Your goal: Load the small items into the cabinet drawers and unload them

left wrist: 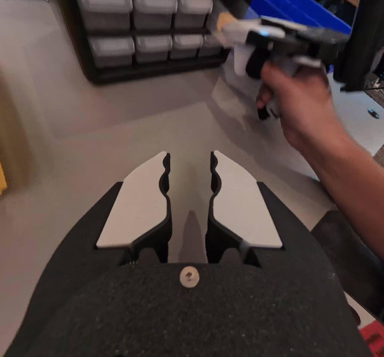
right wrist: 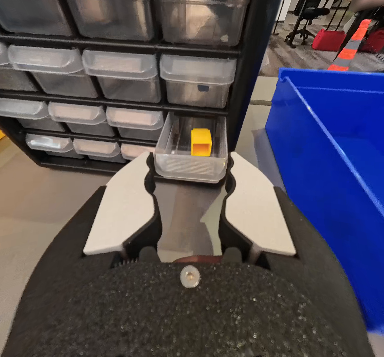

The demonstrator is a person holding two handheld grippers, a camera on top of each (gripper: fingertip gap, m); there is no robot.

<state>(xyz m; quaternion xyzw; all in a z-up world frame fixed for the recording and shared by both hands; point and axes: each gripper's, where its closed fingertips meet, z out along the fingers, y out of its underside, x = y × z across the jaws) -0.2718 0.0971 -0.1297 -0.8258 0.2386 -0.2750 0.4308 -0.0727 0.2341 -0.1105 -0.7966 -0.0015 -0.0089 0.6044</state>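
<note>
Clear glossy plastic drawer [right wrist: 190,167], pulled out; smooth matt yellow plastic block [right wrist: 201,142] inside. Glossy blue plastic bin [right wrist: 332,160]. Black plastic cabinet frame [right wrist: 239,89].

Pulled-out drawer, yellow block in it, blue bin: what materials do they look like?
Drawer: clear, glossy plastic; the block shows through its walls, front ribbed and frosted. Yellow block: probably plastic, matte, opaque, hollow with thin walls. Blue bin: rigid moulded plastic, smooth semi-gloss, with soft highlights along its rim.

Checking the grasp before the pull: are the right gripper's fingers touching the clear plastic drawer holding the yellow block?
Cannot tell. In the right wrist view, the right gripper straddles the clear plastic drawer; its fingers sit at the drawer's front corners, contact unclear.
</note>
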